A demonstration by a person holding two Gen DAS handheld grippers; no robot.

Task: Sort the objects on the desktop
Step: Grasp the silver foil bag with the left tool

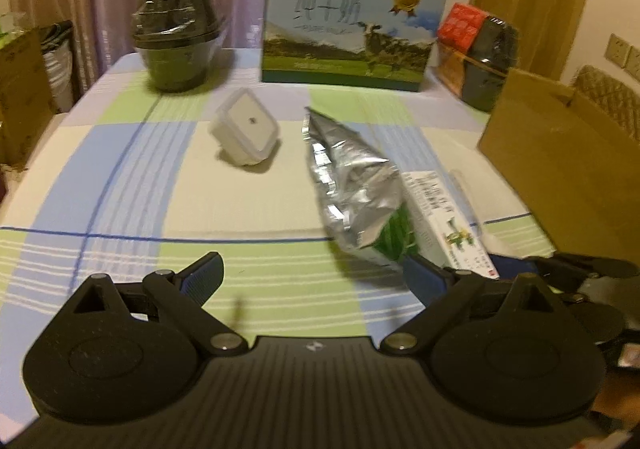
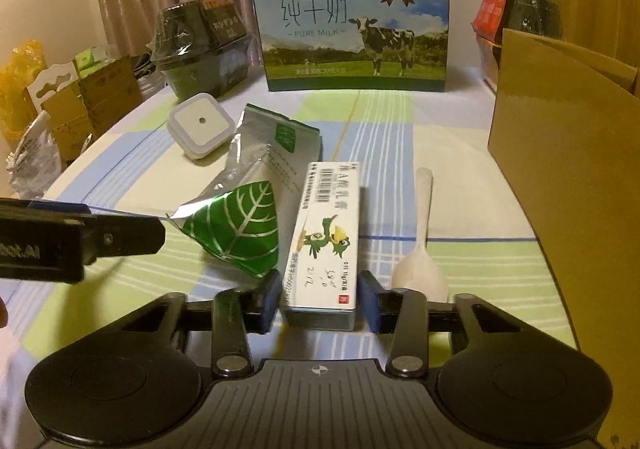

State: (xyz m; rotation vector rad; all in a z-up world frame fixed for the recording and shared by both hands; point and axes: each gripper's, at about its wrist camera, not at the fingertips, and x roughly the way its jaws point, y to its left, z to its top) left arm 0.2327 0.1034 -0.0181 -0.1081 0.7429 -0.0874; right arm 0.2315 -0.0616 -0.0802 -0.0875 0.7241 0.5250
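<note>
Right claw [image 2: 319, 299] part-closed astride near end of ointment box [image 2: 325, 233] lying on bench [image 2: 440, 129], slight gaps at both pads, left claw [image 1: 316, 273] spread wide and empty, foil pouch [image 2: 240, 217] touching box's left side, plastic spoon [image 2: 422, 237] just right

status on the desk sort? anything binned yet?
Nothing visibly sorted. In hand: right tongs straddle the white ointment box, pads close beside it, contact unclear. Left tongs open, empty. Left on the cloth: foil pouch, white spoon, square container. Cardboard box interior hidden.
</note>
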